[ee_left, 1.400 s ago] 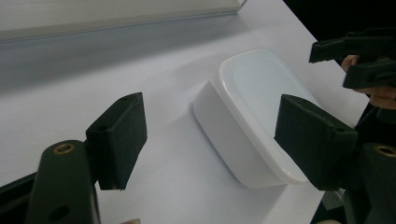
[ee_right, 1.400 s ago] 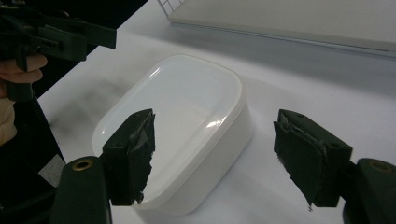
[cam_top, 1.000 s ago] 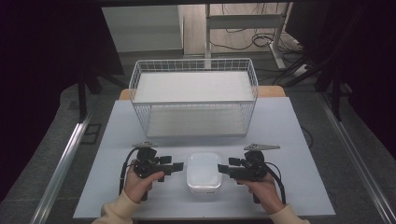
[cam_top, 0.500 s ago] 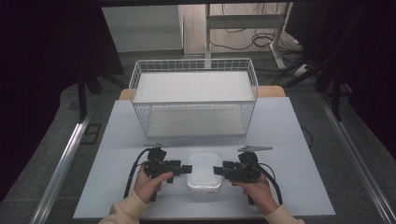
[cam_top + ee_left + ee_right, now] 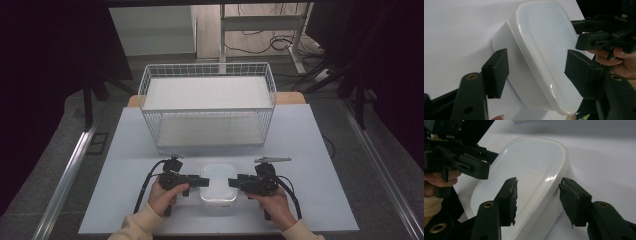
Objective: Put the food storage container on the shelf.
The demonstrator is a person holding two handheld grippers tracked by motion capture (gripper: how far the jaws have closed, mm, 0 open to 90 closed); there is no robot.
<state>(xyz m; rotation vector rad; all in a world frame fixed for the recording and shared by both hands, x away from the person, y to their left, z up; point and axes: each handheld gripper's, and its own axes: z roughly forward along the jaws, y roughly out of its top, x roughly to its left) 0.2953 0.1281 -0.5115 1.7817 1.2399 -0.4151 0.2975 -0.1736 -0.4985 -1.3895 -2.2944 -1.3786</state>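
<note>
A white lidded container (image 5: 218, 184) sits at the near middle of the pale worktop (image 5: 320, 150), in front of a white wire basket (image 5: 207, 110). The left gripper (image 5: 202, 181) and right gripper (image 5: 234, 182) meet it from opposite sides, each with fingers spread open astride the container's rim, one finger over the lid and one beside the wall, not clamped

From my left gripper view, the white box (image 5: 541, 50) runs off the top edge, and its lid looks fogged, so I probably can't read any contents.
</note>
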